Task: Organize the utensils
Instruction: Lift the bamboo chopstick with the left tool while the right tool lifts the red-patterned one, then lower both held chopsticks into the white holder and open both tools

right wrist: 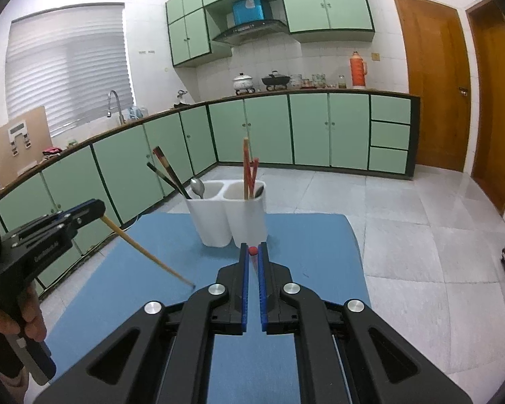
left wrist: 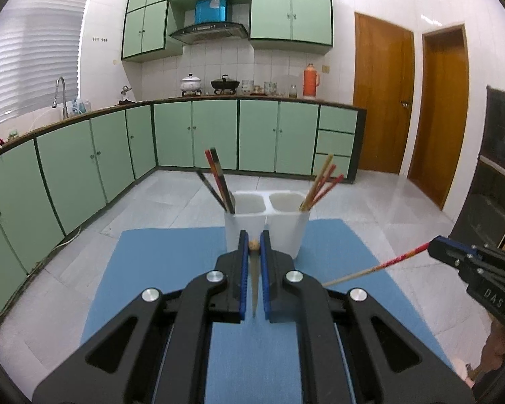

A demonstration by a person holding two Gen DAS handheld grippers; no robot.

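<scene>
A white two-cup utensil holder (left wrist: 279, 225) (right wrist: 229, 215) stands on a blue mat (left wrist: 171, 262) (right wrist: 313, 256). Its left cup holds dark chopsticks (left wrist: 219, 181) (right wrist: 166, 171) and a spoon (right wrist: 197, 187). Its right cup holds red and wooden chopsticks (left wrist: 321, 183) (right wrist: 249, 171). My left gripper (left wrist: 253, 245) (right wrist: 94, 210) is shut on a plain wooden chopstick (right wrist: 144, 252) that points down at the mat. My right gripper (right wrist: 252, 250) (left wrist: 436, 245) is shut on a red-patterned chopstick (left wrist: 383, 264), seen end-on in the right wrist view.
Green kitchen cabinets (left wrist: 212, 131) and a counter with pots (left wrist: 224, 84) and a red thermos (left wrist: 311, 80) run along the back and left. Brown doors (left wrist: 383, 91) stand at the right. Grey tiled floor (left wrist: 370, 208) surrounds the mat.
</scene>
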